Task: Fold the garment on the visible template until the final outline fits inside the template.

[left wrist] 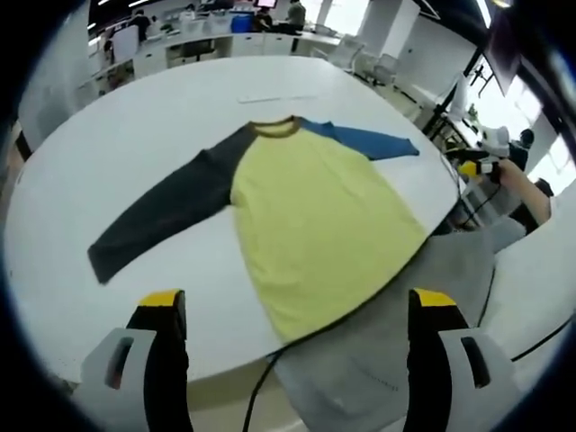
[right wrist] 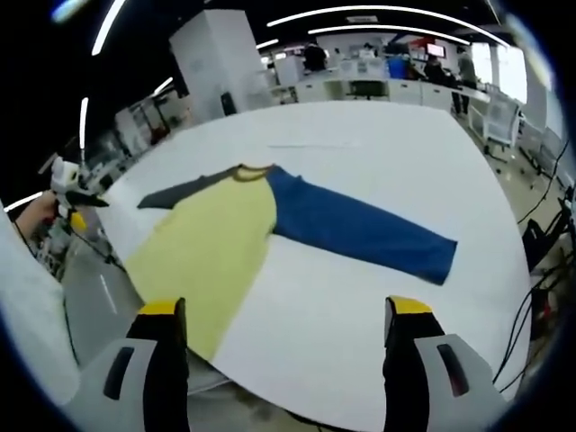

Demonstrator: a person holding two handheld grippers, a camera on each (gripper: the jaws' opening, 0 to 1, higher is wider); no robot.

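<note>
White table [left wrist: 108, 153] bears a flat yellow shirt [left wrist: 315, 216]; left claw [left wrist: 297, 310] and right claw [right wrist: 279, 319] hover spread

Open office: desks [left wrist: 225, 36], white pillar [right wrist: 220, 63] (ceiling strip lights [right wrist: 360, 13]).

The long-sleeved shirt [left wrist: 315, 207] lies flat on the table [left wrist: 135, 126], neckline toward the far side, hem overhanging the near edge. One sleeve [left wrist: 162, 216] extends left, the other sleeve [right wrist: 360, 225] right. Desks [right wrist: 378, 85] stand behind the table.
</note>
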